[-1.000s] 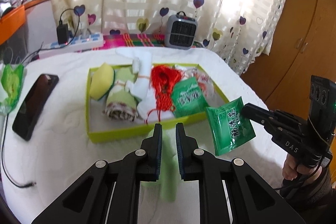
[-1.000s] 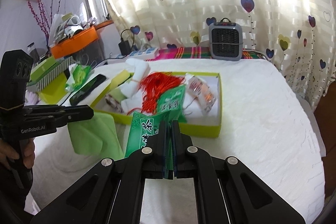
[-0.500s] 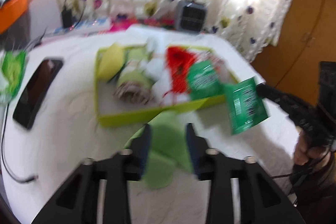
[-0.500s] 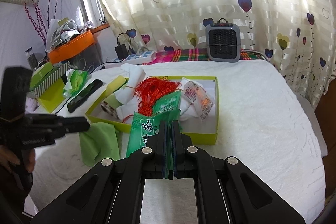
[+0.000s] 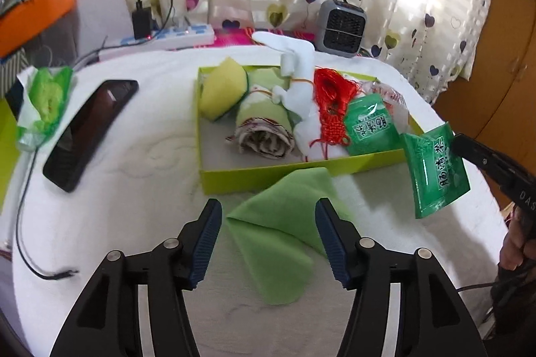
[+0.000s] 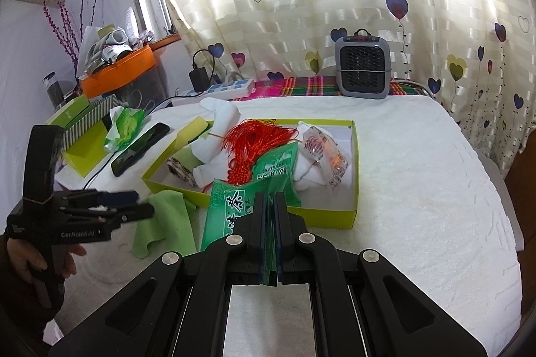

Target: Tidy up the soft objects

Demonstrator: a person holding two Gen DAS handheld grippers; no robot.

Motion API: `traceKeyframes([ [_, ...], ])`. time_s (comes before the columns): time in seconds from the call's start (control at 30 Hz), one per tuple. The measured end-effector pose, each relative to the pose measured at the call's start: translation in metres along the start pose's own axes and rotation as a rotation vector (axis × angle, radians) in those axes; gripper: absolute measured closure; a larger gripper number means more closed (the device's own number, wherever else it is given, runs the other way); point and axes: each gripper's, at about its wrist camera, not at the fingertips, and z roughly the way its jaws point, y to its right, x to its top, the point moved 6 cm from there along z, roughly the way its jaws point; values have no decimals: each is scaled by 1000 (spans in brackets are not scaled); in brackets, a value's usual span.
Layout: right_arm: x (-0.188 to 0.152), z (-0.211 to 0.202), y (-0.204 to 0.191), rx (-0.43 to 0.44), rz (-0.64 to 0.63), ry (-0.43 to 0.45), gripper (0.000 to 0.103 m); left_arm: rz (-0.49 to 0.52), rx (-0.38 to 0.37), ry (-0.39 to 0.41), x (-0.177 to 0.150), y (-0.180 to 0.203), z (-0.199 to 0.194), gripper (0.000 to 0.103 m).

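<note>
A light green cloth (image 5: 278,223) lies crumpled on the white bed cover, just in front of the lime green box (image 5: 301,169). My left gripper (image 5: 268,213) hovers over it with its jaws opening wide; the cloth sits between the fingers but they do not press it. In the right wrist view the left gripper (image 6: 144,203) is above the cloth (image 6: 164,216). My right gripper (image 6: 269,203) is shut on a green tea packet (image 6: 231,206), held in the air by the box's near right corner (image 5: 435,169). The box (image 6: 321,216) holds a yellow sponge (image 5: 222,89), a rolled cloth (image 5: 264,129), a white towel (image 5: 301,89), a red tassel (image 5: 331,102) and another green packet (image 5: 368,126).
A black phone (image 5: 90,129) and a green tissue pack (image 5: 43,102) lie left of the box, with a cable (image 5: 23,239) trailing toward the front. A power strip (image 5: 167,35) and a small grey heater (image 5: 341,25) stand at the back by the curtain.
The left gripper's jaws went from nearly shut to wide open and let go of the green cloth, which now lies on the bed. The left gripper sank lower. The right gripper kept still.
</note>
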Motion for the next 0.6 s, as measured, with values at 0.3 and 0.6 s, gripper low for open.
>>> traceKeyframes([
  [0.3,-2,-1,0,1,8,-2,99,-182,-181,-108,-3,-11,33,40],
  [0.6,-2,0,2,0,14,-4,99,-95,-45,-124,-6,5,39,41],
])
